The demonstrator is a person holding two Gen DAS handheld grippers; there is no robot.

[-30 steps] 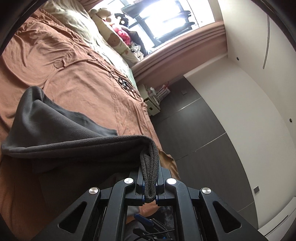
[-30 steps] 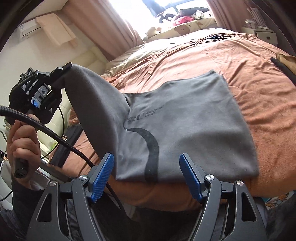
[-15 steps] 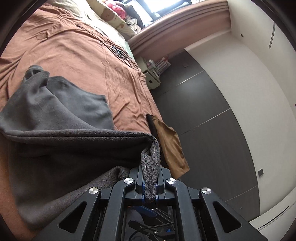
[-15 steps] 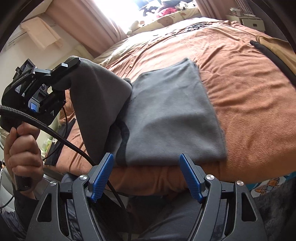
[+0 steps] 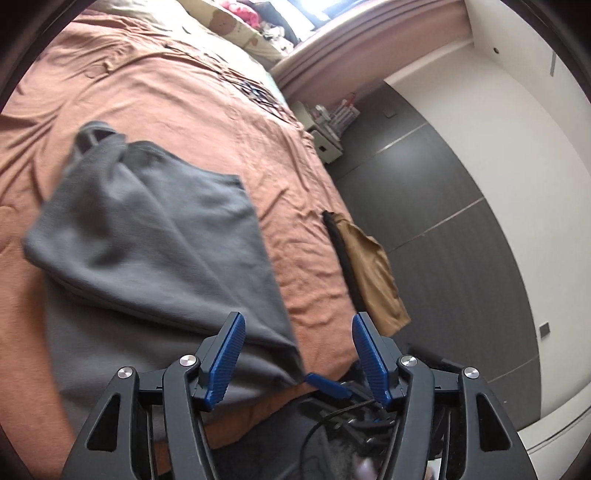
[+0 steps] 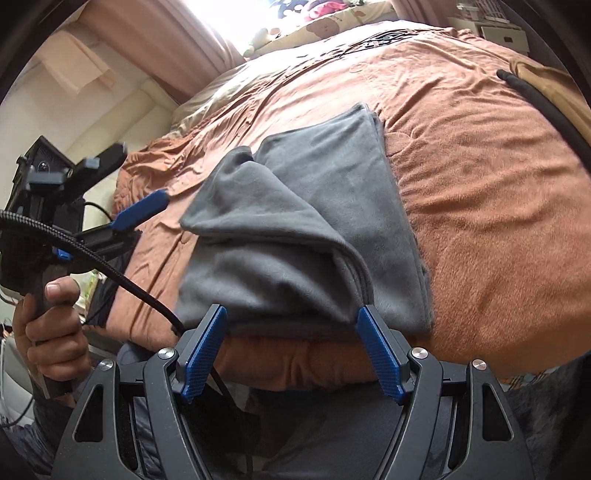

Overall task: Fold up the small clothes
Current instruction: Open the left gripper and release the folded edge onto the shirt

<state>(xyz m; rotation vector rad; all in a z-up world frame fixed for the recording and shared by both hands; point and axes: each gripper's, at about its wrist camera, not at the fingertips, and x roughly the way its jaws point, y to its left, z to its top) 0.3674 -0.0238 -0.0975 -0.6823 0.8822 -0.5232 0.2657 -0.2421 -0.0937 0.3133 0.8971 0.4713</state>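
Note:
A grey garment [image 5: 155, 243] [image 6: 314, 229] lies on the brown bedspread [image 5: 184, 103] [image 6: 480, 184] near the bed's front edge, one side flopped loosely over the rest. My left gripper [image 5: 295, 354] is open just above the garment's near corner, nothing between its blue fingers [image 5: 225, 354]. The right wrist view shows that same left gripper [image 6: 122, 184] open at the left, held by a hand [image 6: 55, 332]. My right gripper [image 6: 291, 350] is open at the bed's edge, close to the garment's near fold, holding nothing.
A tan garment with a black strip [image 5: 373, 269] [image 6: 546, 92] lies at the bed's right edge. Pillows and soft toys [image 6: 325, 22] sit at the head of the bed. A dark panelled wall [image 5: 443, 206] and a small white nightstand [image 5: 325, 140] stand beside the bed.
My left gripper has opened and let go of the grey garment, which has dropped onto the lower layer. The right gripper stays open.

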